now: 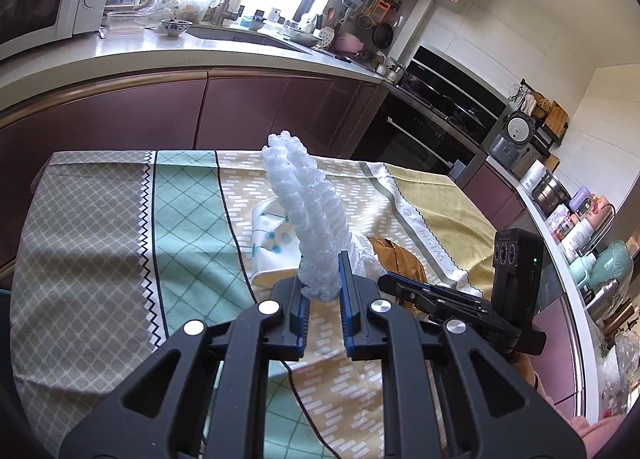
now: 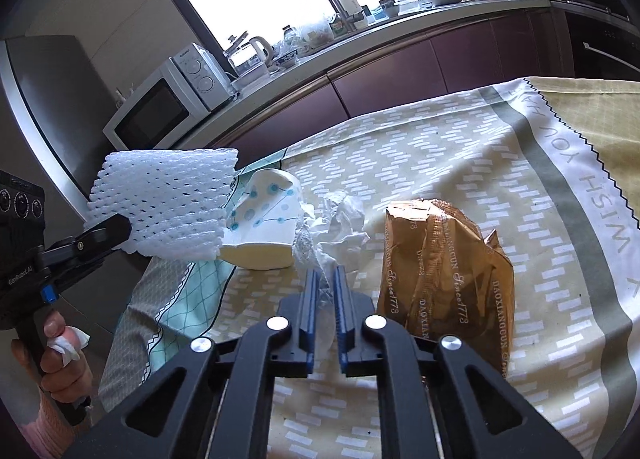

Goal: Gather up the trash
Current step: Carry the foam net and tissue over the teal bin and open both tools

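On the desk (image 2: 460, 147), with its patterned cloth, the left gripper (image 1: 322, 259) pinches a bumpy white foam net (image 1: 304, 215) in its fingers, lifted up at 12 o'clock. The right gripper (image 2: 325, 279) squeezes thin crinkly clear plastic (image 2: 308, 255). Nearby lie a dotted paper cup (image 2: 264, 219), crumpled tissue (image 2: 344, 227) and a shiny brown wrapper (image 2: 444, 271) at 3 o'clock.

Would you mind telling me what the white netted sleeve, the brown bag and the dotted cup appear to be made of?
White netted sleeve: looks like soft foam mesh, matte, with open diamond holes. Brown bag: probably glossy plastic film, given its shiny creases and printed lettering. Dotted cup: seems to be paper, smooth and matte, crushed out of shape.
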A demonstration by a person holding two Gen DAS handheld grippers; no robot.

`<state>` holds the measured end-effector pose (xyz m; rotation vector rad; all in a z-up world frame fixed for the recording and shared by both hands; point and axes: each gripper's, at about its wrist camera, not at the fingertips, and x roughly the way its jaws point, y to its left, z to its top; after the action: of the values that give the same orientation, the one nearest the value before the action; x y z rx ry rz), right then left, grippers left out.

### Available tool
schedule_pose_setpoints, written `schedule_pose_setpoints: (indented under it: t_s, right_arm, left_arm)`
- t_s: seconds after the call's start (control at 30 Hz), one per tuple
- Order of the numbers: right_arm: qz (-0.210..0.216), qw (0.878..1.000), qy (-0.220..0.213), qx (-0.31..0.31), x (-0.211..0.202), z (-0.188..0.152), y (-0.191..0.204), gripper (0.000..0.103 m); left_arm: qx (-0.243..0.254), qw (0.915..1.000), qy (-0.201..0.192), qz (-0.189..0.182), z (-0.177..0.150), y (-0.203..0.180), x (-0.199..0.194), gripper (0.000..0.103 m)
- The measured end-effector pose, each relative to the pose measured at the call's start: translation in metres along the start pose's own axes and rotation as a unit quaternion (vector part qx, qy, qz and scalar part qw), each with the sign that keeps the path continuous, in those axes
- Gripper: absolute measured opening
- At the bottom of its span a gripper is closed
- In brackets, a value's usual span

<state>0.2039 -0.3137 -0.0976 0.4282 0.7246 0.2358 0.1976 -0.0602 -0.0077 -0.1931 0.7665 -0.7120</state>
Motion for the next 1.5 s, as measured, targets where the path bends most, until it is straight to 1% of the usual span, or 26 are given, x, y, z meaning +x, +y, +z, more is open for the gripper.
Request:
schedule_pose_setpoints:
  t_s: [0.07, 0.37, 0.7, 0.87, 1.07, 1.3, 1.5]
  right_arm:
    - [0.004, 1.0, -0.007, -0.006, -0.005, -0.001, 0.004, 0.003]
    - [0.038, 0.998, -0.032, -0.028, -0.033, -0.004, 0.029, 0.002]
    - [0.094, 0.993, -0.034, -0.066, -0.046, -0.009, 0.077, 0.002]
    - [0.12, 0.989, -0.022, -0.089, -0.04, -0.014, 0.105, 0.002]
    - [0.145, 0.983, -0.007, -0.115, -0.029, -0.02, 0.137, 0.002]
    - [0.18, 0.973, 0.016, -0.144, -0.008, -0.023, 0.177, 0.002]
    - [0.204, 0.964, 0.037, -0.166, 0.012, -0.025, 0.208, 0.002]
  left_arm:
    - [-0.001, 1.0, -0.003, 0.002, -0.004, 0.003, -0.009, 0.013]
    - [-0.016, 0.9996, -0.02, 0.009, -0.022, 0.021, -0.054, 0.013]
    - [-0.028, 0.9984, -0.04, 0.029, -0.048, 0.044, -0.108, 0.013]
    - [-0.036, 0.9973, -0.049, 0.041, -0.061, 0.057, -0.135, 0.013]
    - [-0.043, 0.9947, -0.063, 0.07, -0.076, 0.071, -0.172, 0.013]
    - [-0.061, 0.989, -0.082, 0.106, -0.094, 0.095, -0.217, 0.013]
    - [-0.082, 0.9832, -0.091, 0.136, -0.102, 0.118, -0.245, 0.013]
